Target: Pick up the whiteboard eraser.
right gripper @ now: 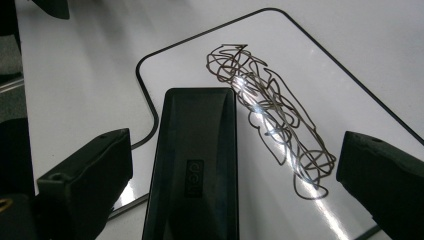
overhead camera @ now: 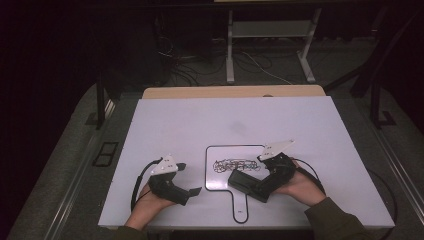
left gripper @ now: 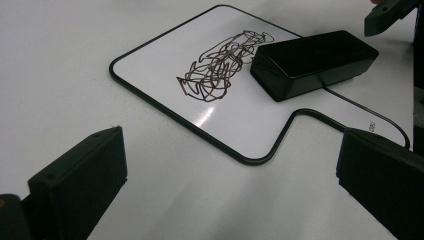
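White and well lit against a dark room, the surface [overhead camera: 175, 120] carries a small whiteboard [overhead camera: 222, 155] with a scribble [overhead camera: 239, 165] across its middle. An eraser [right gripper: 192, 170], black and oblong, lies on the board just beside the scribble, at its near end. The right tool [right gripper: 235, 170] stands over the eraser with its jaws spread, one on each side, neither clearly touching it. The left tool [left gripper: 232, 175] hovers off to the board's left, jaws spread and holding nothing. Closing off-centre could twist the eraser out sideways. Nothing pins the board, so a firm wipe may drag it across the smooth surface and leave part of the scribble uncleaned
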Demonstrator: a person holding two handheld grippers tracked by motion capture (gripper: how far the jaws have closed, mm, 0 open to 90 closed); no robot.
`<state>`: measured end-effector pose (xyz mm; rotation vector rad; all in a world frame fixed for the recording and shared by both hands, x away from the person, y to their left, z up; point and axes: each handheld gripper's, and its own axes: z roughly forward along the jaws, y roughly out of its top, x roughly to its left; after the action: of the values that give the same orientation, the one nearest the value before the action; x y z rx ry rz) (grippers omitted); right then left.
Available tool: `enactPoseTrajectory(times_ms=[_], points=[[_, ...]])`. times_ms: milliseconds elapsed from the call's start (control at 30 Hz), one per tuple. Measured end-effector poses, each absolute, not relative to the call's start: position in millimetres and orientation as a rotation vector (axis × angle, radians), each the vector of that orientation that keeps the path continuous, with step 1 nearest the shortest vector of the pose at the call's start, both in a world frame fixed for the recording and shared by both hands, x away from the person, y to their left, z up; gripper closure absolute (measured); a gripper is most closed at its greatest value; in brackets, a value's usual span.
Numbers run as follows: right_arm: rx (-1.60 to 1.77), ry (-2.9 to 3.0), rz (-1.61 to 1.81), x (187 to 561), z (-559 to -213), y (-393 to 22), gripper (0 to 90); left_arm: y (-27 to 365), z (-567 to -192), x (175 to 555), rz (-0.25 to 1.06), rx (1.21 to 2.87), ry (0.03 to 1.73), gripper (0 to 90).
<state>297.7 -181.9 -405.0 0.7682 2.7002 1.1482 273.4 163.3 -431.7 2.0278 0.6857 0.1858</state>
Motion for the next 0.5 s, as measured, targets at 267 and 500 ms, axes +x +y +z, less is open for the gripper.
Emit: enactPoseTrajectory(times_ms=[267,500], points=[[0.748,2.765,1.077,301.0,-407.7,-164.9,0.3,163.4,-431.9,273.4,0.184,2.027,0.686,0.0],[0.706,2.786,0.968,298.5,-410.4,-159.2,12.6,164.2,-432.2,273.9,0.184,2.028,0.683,0.0]])
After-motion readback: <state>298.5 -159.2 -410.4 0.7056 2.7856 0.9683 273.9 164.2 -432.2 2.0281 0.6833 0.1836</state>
